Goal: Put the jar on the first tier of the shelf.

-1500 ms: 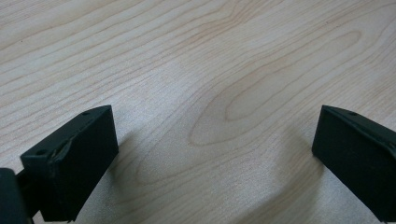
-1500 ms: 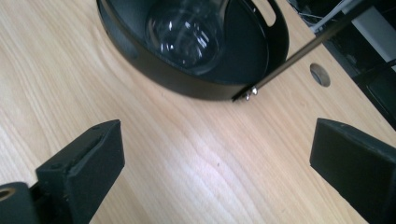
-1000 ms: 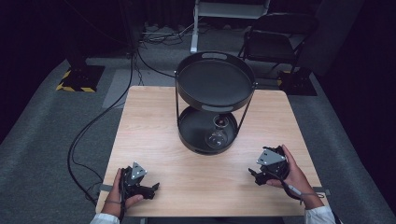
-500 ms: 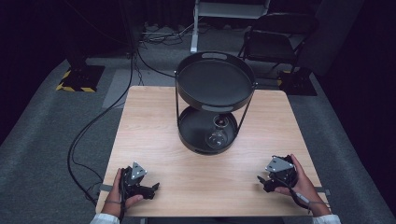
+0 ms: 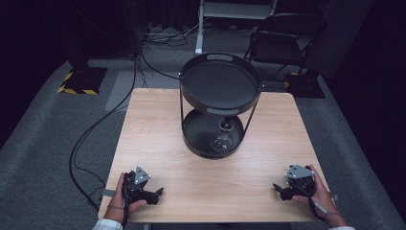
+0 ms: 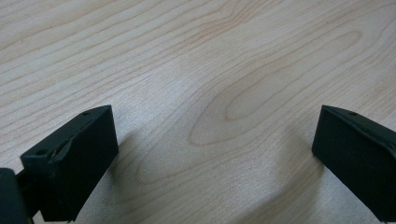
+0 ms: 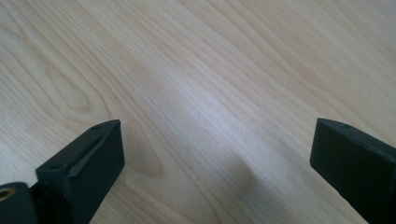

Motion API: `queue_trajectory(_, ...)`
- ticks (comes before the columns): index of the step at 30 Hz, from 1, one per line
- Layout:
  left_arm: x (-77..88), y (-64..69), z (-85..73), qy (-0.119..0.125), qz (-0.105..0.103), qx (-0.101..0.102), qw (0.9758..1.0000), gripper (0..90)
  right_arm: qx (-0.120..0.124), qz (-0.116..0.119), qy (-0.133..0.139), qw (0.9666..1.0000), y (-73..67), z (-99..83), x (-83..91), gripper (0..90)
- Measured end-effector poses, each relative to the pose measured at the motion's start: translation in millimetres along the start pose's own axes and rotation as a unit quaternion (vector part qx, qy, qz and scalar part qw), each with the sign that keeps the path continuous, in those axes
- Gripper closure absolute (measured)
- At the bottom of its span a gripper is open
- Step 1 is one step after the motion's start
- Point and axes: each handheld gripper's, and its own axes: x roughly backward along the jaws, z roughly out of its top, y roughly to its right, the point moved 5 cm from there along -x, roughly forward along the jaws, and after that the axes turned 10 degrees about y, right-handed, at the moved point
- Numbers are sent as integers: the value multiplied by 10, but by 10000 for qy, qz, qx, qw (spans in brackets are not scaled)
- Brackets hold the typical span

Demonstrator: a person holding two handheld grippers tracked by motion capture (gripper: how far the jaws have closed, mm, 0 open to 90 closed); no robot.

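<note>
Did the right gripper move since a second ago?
Yes. The right gripper slid away from the black tray stand, outward toward the table's near right corner.

Table [image 5: 158,134] lit bright from above, dark surroundings; closeups w/ soft glare, sharp.

This looks like a studio or lab set up for recording. A lone wooden table [image 5: 158,124] stands on grey carpet [image 5: 43,143] with black curtains behind. Beyond the table are loose cables [image 5: 143,52], a folding chair [image 5: 282,33], and a stand base edged in hazard tape [image 5: 79,81].
</note>
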Motion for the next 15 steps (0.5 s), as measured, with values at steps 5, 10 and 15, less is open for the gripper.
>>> queue_trajectory(5,0,0,0,0,0,0,10000,0,-499,38,187,9986,69,-147,43,10)
queue_trajectory(10,0,0,0,0,-1,0,10000,0,-1108,288,371,9927,129,-285,67,3)
queue_trajectory(15,-1,-1,1,-2,1,-1,10000,0,-1364,394,433,9889,177,-361,89,1)
